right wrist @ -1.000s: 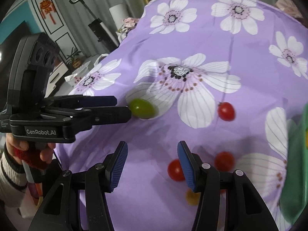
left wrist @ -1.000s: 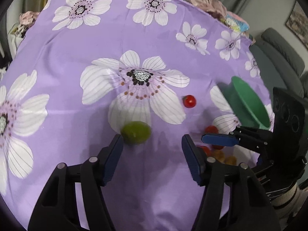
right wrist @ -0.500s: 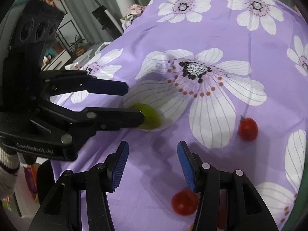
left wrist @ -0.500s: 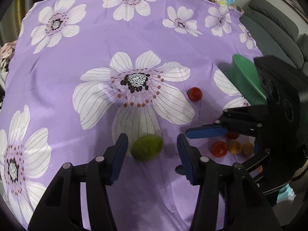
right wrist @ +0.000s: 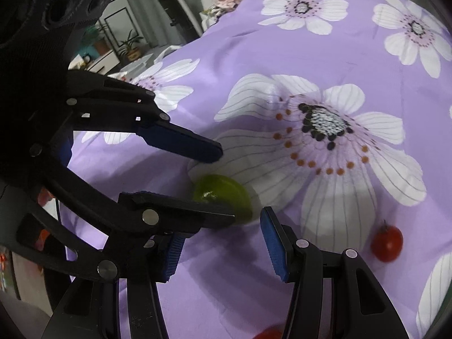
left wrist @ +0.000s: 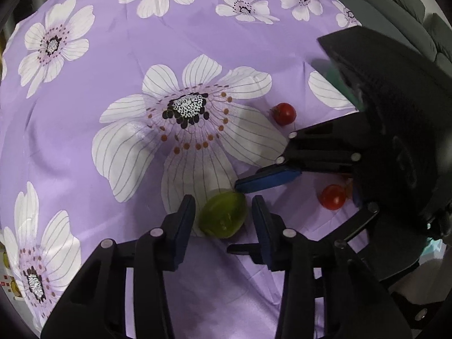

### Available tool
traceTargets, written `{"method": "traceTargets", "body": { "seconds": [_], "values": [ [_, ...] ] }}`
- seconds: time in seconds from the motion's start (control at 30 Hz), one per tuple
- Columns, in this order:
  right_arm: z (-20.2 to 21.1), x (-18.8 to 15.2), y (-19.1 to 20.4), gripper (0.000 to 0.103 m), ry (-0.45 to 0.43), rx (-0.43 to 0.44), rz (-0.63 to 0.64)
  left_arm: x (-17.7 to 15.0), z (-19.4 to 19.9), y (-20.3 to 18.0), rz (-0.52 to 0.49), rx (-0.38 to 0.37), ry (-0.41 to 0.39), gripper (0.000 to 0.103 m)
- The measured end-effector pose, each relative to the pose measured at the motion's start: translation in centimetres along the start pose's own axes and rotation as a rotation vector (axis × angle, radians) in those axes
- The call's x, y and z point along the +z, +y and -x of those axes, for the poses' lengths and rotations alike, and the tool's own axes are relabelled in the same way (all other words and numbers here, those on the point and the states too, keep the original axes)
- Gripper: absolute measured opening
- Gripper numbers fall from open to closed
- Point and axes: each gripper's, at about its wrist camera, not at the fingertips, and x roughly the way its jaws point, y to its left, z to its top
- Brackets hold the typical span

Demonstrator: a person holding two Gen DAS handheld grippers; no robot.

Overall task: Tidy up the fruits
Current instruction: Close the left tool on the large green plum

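Note:
A green lime-like fruit (left wrist: 222,214) lies on the purple flowered cloth (left wrist: 113,56). My left gripper (left wrist: 223,220) is open with its blue pads on either side of the fruit, apart from it. My right gripper (right wrist: 223,243) is open and comes in from the right; the fruit (right wrist: 223,195) lies just beyond its fingertips, partly hidden by the left gripper's finger (right wrist: 180,141). One right finger (left wrist: 268,179) reaches to the fruit's upper right edge. Red cherry tomatoes lie on the cloth (left wrist: 284,113) (left wrist: 333,197) (right wrist: 386,243).
The right gripper's black body (left wrist: 395,141) fills the right side of the left wrist view and hides the green bowl. A grey sofa (left wrist: 395,0) stands behind the table. Shelves and potted plants (right wrist: 127,45) show beyond the table's far left edge.
Both grippers have closed in on the green fruit. The left gripper now has it between its open pads. The right gripper moved left toward it, leaving the tomatoes behind.

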Motion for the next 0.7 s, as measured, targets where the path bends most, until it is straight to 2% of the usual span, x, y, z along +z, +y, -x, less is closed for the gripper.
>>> {"method": "traceTargets", "body": {
  "seconds": [0.07,0.13,0.4,0.7],
  "values": [
    [-0.3,0.1,0.0,0.052,-0.003,0.009,0.008,-0.1,-0.1,0.2,0.009,-0.016,0.003,0.037],
    [-0.6,0.4,0.2,0.044,-0.001,0.006,0.017,0.0,-0.3,0.5,0.024,-0.036,0.005,0.036],
    [0.1,-0.3,0.4,0.043,-0.008,0.002,0.01,-0.3,-0.7,-0.2,0.029,-0.072,0.028,0.036],
    [3.7,-4.5,0.2,0.043,-0.007,-0.026,-0.03,-0.9,-0.7,-5.1,0.002,-0.163,0.017,0.036]
  ]
}}
